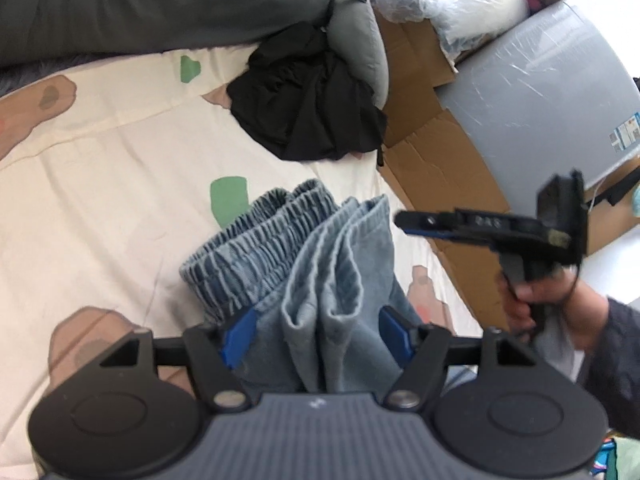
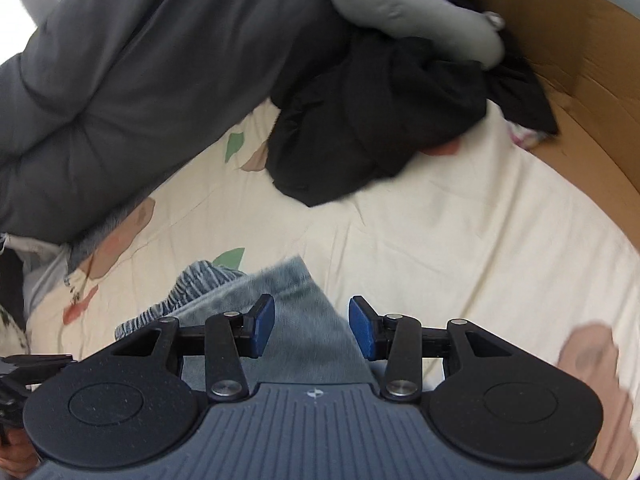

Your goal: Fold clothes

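The light blue denim garment [image 1: 304,276] is folded into a thick bundle, its gathered elastic waistband [image 1: 256,240] showing at the far left. It rests on the cream patterned sheet [image 1: 120,184]. Behind it a black garment [image 1: 308,100] lies crumpled, apparently unfolded.

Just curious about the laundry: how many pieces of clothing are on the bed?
2 clearly: folded light-blue jeans between the left hand-held gripper pads, and a crumpled black garment near the cardboard. More may be hidden.
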The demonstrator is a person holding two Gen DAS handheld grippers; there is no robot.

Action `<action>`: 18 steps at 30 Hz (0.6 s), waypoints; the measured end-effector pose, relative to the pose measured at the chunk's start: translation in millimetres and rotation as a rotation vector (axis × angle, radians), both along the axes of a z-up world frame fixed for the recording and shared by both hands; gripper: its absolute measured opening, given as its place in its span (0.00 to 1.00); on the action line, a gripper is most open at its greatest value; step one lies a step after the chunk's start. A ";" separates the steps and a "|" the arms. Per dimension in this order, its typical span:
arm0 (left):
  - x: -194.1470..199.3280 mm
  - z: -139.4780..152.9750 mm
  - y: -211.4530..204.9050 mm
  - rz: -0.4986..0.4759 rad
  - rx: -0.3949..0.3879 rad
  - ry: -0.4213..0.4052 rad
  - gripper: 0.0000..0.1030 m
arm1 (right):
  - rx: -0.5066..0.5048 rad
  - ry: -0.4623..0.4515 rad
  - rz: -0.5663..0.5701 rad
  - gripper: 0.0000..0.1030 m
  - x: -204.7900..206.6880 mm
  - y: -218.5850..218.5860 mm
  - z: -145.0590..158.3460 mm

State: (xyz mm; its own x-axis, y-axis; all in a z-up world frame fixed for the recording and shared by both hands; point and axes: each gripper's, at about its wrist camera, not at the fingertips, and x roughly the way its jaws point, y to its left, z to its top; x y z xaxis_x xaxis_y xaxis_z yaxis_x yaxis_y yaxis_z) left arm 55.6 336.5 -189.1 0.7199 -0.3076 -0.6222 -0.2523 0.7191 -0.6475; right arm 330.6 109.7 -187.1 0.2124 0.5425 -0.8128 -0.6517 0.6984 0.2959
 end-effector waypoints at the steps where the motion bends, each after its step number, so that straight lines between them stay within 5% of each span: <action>1: -0.8 0.4 -0.7 0.000 0.001 -0.001 0.68 | 0.000 -0.001 0.021 0.47 2.4 2.3 0.2; 5: 1.4 -0.2 -1.1 0.003 -0.010 -0.004 0.65 | -0.021 0.000 0.072 0.44 6.3 12.9 -4.2; 11: 2.3 0.1 -2.5 0.009 0.002 -0.004 0.65 | -0.022 0.017 0.124 0.06 8.9 18.4 -11.6; 18: 0.3 -0.3 -5.8 0.020 0.003 0.005 0.65 | 0.097 0.036 0.163 0.00 8.6 13.3 8.3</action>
State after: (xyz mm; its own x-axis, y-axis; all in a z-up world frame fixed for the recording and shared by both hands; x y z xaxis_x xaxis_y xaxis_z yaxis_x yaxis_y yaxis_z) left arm 55.9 330.7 -189.4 0.7229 -0.2913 -0.6266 -0.2702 0.7154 -0.6443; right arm 339.1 123.0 -178.8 0.0875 0.6435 -0.7604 -0.7417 0.5517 0.3815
